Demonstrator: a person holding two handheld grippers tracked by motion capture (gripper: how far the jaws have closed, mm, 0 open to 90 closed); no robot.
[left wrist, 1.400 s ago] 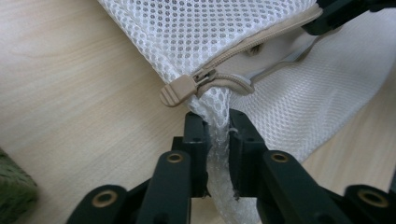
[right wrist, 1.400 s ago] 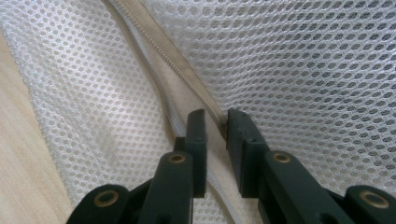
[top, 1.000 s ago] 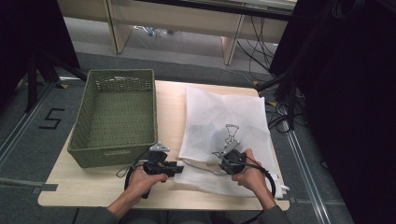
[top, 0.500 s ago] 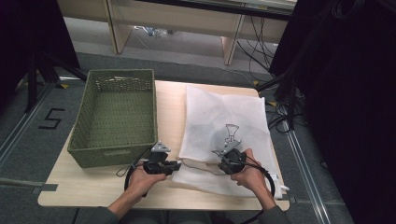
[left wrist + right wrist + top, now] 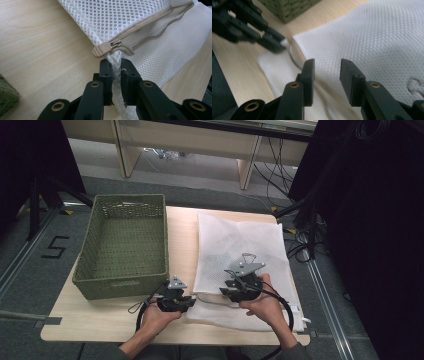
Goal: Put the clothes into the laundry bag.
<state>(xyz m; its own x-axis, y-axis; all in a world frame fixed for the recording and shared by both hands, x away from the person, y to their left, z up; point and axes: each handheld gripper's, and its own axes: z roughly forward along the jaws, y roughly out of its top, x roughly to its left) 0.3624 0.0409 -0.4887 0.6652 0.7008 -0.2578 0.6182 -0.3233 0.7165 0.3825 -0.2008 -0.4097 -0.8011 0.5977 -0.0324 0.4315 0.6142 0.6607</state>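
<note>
Pinching mesh bag (image 5: 160, 50) corner, L tool (image 5: 115, 65), zipper (image 5: 140, 26) running diag up-right

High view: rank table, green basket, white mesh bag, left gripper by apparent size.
1. table
2. white mesh bag and green basket: too alike in spread to rank, and the basket's walls make it unsure
3. left gripper

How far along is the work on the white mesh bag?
Done: the mesh bag lies flat beside the basket. In hand: the left tongs pinch the mesh at the zipper pull; the right tongs have just been opening, nothing between them. Left: the zipper looks partly open.
</note>
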